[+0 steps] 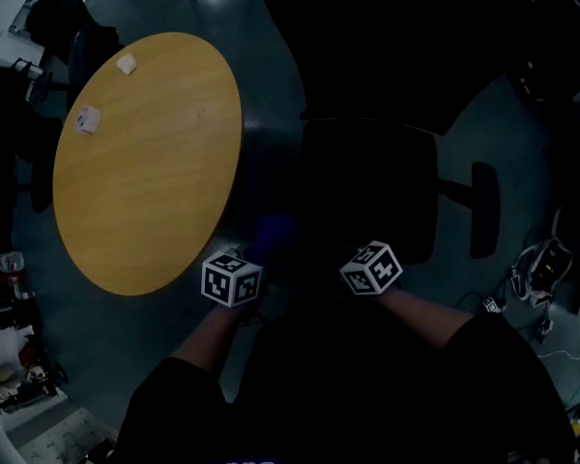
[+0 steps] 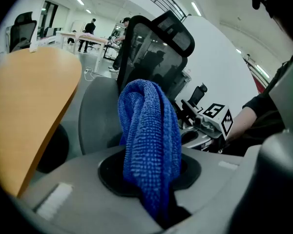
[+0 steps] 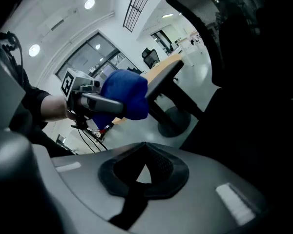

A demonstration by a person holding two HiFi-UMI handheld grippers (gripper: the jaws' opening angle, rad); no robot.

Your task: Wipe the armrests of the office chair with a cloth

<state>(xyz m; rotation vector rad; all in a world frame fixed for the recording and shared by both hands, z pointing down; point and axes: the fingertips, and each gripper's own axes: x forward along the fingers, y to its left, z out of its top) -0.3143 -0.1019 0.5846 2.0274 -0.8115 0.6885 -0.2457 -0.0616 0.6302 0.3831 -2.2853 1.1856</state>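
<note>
The left claw [image 2: 150, 177] is clamped on a blue cloth [image 2: 149, 130], which stands up out of the closed jaws in a folded hump, its tail hanging down between them. The right claw [image 3: 144, 173] is closed and holds nothing; its pads meet, with only a small triangular chink between them. In the dim head view both claws sit low in the middle, at about 6 o'clock, the left one just off the table [image 1: 145, 162] rim and the right one over the front of the chair [image 1: 367, 187] seat. The round wooden table fills the 9 to 10 o'clock side and carries two small pale items [image 1: 87, 119] near its far edge. The black chair runs from the centre up toward 12 o'clock, and one armrest [image 1: 483, 211] stands out at 3 o'clock, well apart from the cloth. The other armrest cannot be made out in the dark. From the right gripper view the cloth shows at about 10 o'clock, held out beside the table edge.
</note>
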